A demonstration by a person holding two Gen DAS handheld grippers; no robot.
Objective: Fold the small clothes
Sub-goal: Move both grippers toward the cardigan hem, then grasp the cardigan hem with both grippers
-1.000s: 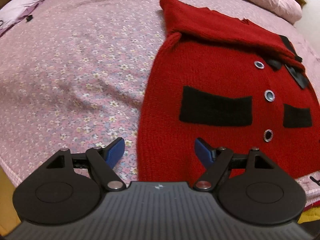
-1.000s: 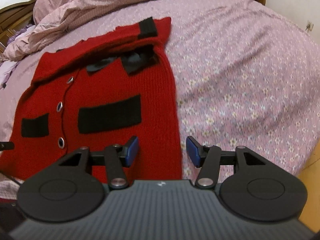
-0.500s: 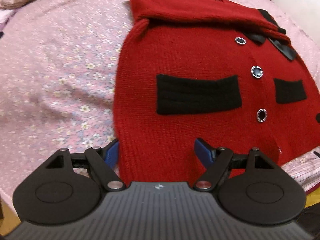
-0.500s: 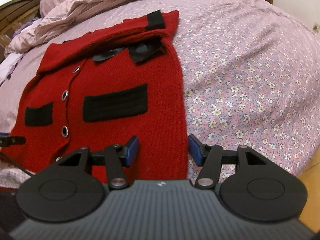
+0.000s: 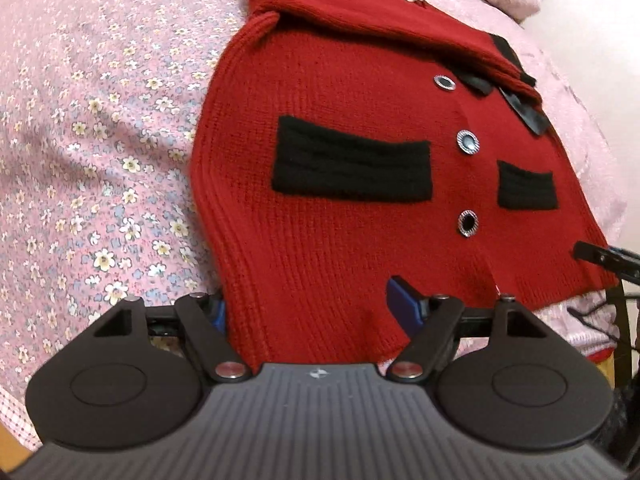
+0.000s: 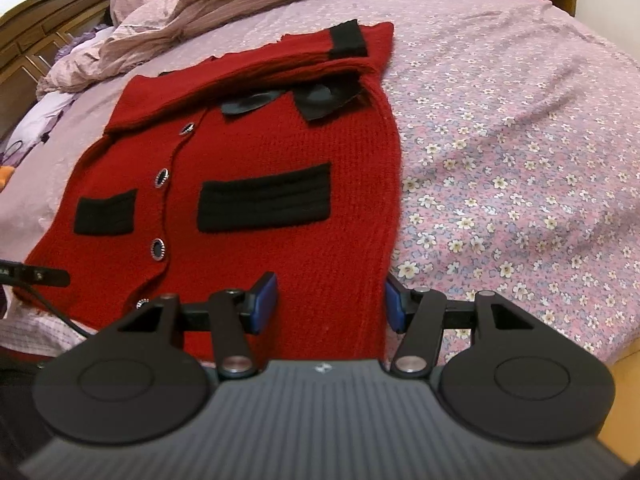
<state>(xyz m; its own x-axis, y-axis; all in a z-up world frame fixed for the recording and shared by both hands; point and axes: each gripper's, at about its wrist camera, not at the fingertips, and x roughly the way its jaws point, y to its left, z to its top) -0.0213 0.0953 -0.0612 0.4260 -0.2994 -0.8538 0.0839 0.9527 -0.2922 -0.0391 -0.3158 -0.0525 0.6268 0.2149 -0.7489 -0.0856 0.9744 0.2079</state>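
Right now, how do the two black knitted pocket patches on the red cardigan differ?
In the left wrist view, the black patch on the left is wide and long; the black patch on the right, across the row of silver buttons, looks shorter. The left patch lies nearer the side edge of the red knitted cardigan. Both are black ribbed rectangles at the same height.

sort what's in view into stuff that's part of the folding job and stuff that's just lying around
Part of the job:
- red cardigan, sleeves already folded across its top
- left tool, astride the hem's left corner
- right tool, astride the right corner

Lying about:
- crumpled pink duvet
- floral bedsheet
- wooden headboard
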